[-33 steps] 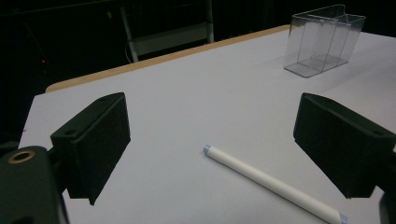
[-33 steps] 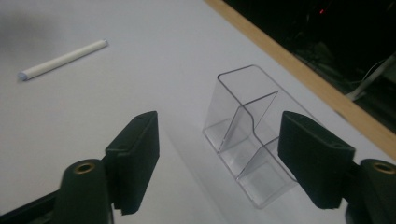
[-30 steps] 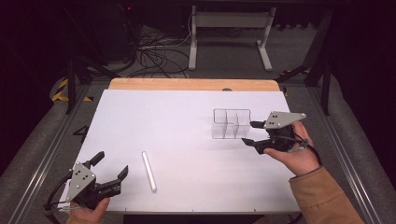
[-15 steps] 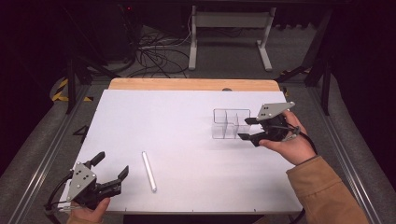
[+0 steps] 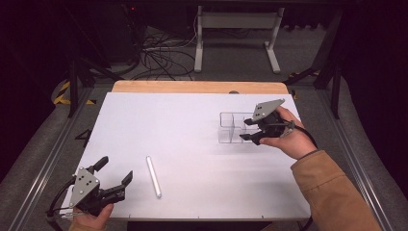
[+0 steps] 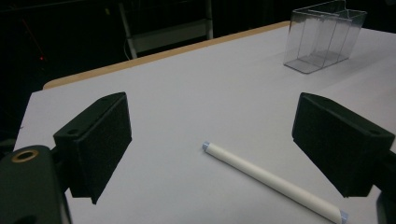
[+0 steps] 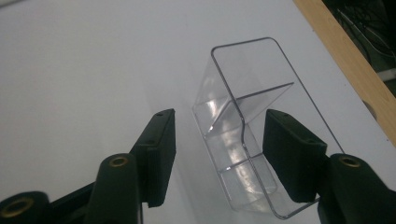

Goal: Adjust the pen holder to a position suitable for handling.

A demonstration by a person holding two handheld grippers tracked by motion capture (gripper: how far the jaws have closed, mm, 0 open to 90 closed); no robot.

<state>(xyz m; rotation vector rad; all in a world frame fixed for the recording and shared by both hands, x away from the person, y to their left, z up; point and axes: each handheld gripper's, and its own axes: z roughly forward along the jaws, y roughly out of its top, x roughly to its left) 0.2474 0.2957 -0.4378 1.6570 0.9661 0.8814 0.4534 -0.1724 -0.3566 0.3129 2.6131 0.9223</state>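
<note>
Two risks stand out. The right tongs (image 5: 251,130), jaws apart, straddle one end wall of the clear bin (image 5: 233,128) without clamping it; the bin looks light and slick, so a squeeze on that thin wall could tip it or skate it across the table (image 5: 192,120). The left tongs (image 5: 114,180), jaws wide apart and empty, rest at the near left corner. Just beside them lies the white tube (image 5: 154,176), flat on the sheet, long axis running near-to-far, slightly slanted; being round, it may roll if nudged.
</note>
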